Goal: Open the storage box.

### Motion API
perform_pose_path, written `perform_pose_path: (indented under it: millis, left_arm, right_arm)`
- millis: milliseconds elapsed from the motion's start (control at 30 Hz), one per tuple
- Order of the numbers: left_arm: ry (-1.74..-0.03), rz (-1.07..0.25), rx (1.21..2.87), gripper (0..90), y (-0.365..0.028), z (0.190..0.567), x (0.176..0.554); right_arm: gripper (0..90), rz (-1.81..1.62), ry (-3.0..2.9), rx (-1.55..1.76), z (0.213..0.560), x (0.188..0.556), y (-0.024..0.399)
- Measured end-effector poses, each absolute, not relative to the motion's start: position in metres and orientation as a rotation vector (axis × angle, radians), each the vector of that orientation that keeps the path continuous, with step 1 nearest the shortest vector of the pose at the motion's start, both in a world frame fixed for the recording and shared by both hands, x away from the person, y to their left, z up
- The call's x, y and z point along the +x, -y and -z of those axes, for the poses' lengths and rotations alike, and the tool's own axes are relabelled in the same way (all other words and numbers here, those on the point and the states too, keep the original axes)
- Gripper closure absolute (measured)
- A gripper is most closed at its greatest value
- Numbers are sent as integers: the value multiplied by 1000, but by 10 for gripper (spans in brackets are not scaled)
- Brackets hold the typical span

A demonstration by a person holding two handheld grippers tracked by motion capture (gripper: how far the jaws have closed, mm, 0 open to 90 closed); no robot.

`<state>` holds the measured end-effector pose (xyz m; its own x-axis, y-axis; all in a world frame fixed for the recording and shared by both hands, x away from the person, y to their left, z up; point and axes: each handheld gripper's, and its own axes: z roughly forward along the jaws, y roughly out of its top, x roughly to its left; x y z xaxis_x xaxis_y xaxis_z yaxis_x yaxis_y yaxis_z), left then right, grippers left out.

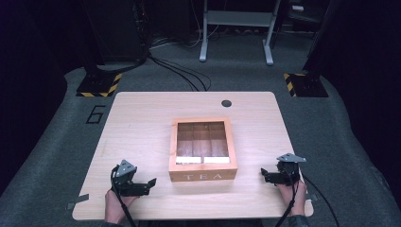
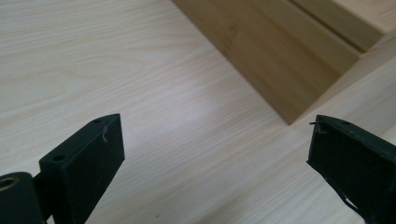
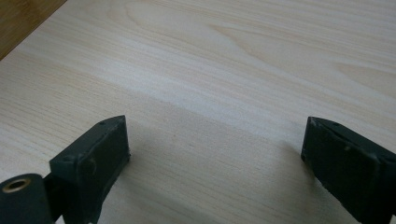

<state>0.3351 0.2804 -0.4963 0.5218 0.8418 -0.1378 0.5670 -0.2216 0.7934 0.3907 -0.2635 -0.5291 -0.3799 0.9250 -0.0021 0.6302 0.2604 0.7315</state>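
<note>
A wooden tea box (image 1: 203, 150) marked TEA, with a clear window lid, sits shut at the middle of the light wooden table (image 1: 142, 118). My left gripper (image 1: 150, 184) rests near the front edge, left of the box, open with nothing between its jaws. In the left gripper view the box's corner (image 2: 280, 51) lies just ahead of my left gripper (image 2: 215, 154). To the right of the box my right gripper (image 1: 265, 175) is open too and holds nothing. In the right gripper view my right gripper (image 3: 215, 154) hovers over bare tabletop, with a sliver of the box (image 3: 23, 14) at top left.
A round cable hole (image 1: 226, 103) sits near the table's far edge. Grey carpet surrounds the table, with black stand bases (image 1: 99, 84) with hazard stripes at the far left and right, cables, and a white frame (image 1: 236, 28) beyond.
</note>
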Motion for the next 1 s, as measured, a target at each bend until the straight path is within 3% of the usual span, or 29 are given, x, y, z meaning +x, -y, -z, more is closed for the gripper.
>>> perform_pose_path:
  millis: [400, 600, 1000]
  left_arm:
    - [-1044, -357, 1931, 88, -249, 490, 335]
    - [-1016, -337, 1941, 157, -242, 491, 338]
    - [-945, -370, 1940, 437, -232, 487, 338]
  right_arm:
    - [73, -913, -2106, 1398, 529, 391, 264]
    - [73, -913, -2106, 1398, 529, 391, 264]
    - [77, -914, -2103, 1400, 529, 391, 264]
